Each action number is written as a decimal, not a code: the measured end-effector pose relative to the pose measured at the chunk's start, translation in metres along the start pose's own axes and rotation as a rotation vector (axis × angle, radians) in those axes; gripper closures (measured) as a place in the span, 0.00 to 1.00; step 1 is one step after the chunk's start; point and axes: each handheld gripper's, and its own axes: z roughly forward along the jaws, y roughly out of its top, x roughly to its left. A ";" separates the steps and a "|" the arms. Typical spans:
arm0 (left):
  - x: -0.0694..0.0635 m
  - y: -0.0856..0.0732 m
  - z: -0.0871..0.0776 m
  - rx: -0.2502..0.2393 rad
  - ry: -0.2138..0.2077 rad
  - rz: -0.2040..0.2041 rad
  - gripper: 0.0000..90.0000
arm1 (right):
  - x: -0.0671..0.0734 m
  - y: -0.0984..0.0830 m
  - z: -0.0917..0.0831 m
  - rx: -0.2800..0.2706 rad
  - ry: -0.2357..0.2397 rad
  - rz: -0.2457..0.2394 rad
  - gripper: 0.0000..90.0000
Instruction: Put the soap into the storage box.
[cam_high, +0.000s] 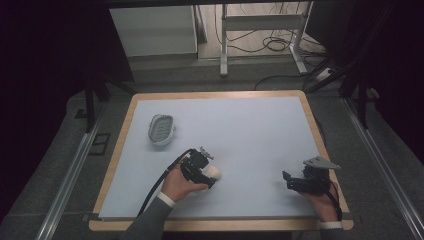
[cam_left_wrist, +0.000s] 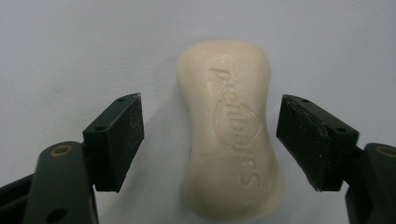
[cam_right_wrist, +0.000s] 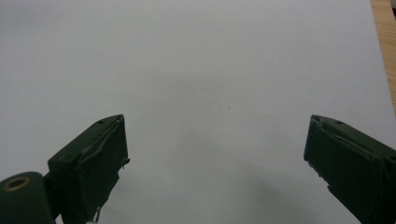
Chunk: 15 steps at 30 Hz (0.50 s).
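A cream bar of soap (cam_left_wrist: 229, 130) with a pressed-in brand name lies flat on the pale blue mat (cam_high: 250, 130). My left gripper (cam_left_wrist: 210, 100) hangs over it with one jaw on each long side. Its pads (cam_left_wrist: 126, 135) stand apart from the soap, with more room on the left than on the right. In the high view the soap (cam_high: 215, 172) peeks out at the tip of the left gripper (cam_high: 206, 174), near the front middle of the table. My right gripper (cam_high: 288, 180) rests at the front right, open, with nothing but bare mat between its jaws (cam_right_wrist: 217, 121).
A white oval soap dish (cam_high: 161, 129) with a ribbed floor sits at the left of the mat, beyond the left hand. The mat lies on a wooden tabletop (cam_high: 320, 145), whose rim shows at the upper right of the right gripper view (cam_right_wrist: 385, 28). Desk legs and cables stand beyond the far edge.
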 end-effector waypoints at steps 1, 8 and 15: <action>-0.001 0.000 0.002 0.008 0.001 0.003 0.29 | 0.000 0.000 0.000 -0.001 0.001 0.000 0.06; -0.004 0.000 0.008 0.033 0.009 0.007 0.34 | 0.000 0.000 0.000 -0.004 0.003 -0.006 0.06; -0.006 0.000 0.011 0.036 0.013 0.018 0.49 | 0.000 0.000 0.000 -0.003 0.001 -0.004 0.06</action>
